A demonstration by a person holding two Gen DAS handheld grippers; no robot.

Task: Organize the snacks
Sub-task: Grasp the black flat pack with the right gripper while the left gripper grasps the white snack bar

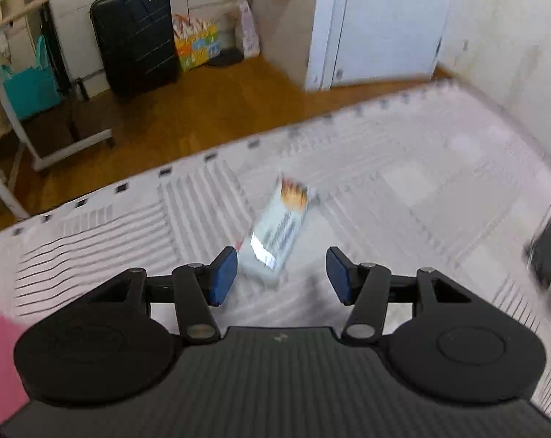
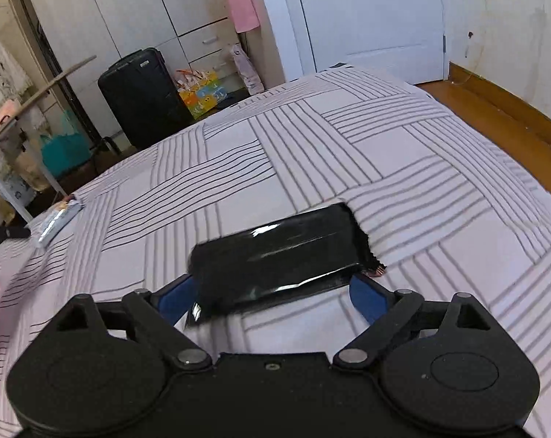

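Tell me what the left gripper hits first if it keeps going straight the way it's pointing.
Most likely the pale snack packet lying on the striped bedspread, just ahead of the left gripper and its open jaws. The picture is blurred, so depth is uncertain.

A bed (image 2: pixel 385 153) with a striped cover fills the near ground. On the far left floor stands a black suitcase (image 2: pixel 140 95), a colourful box (image 2: pixel 200 95) just right of it. A teal bag (image 2: pixel 62 149) sits far left. 1 white door (image 2: pixel 366 18) closes the far wall; a pink cloth (image 2: pixel 241 7) hangs left of it.
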